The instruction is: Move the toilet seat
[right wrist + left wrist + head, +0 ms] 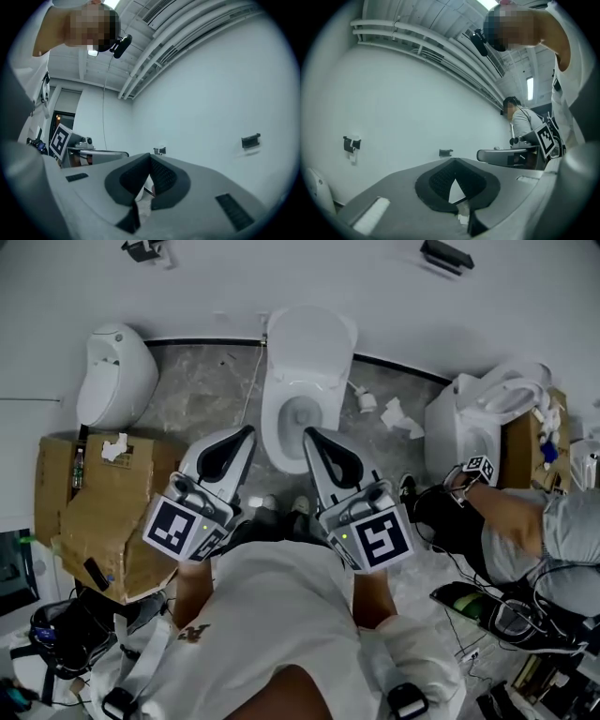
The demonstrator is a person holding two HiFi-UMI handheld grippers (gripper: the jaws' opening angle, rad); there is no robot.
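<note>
A white toilet stands against the wall in the head view, its bowl open toward me and its lid up at the back. The seat cannot be told apart from the bowl rim. My left gripper hangs just left of the bowl's front, jaws shut and empty. Over the front rim of the bowl, my right gripper is likewise shut on nothing. The left gripper view shows that gripper's jaws closed against the bare wall, with the right gripper beside it. The right gripper view shows closed jaws too.
A second toilet lies at the left above a cardboard box. A third toilet stands at the right, where another person crouches with a marker cube. Paper scraps litter the floor. Cables lie at lower right.
</note>
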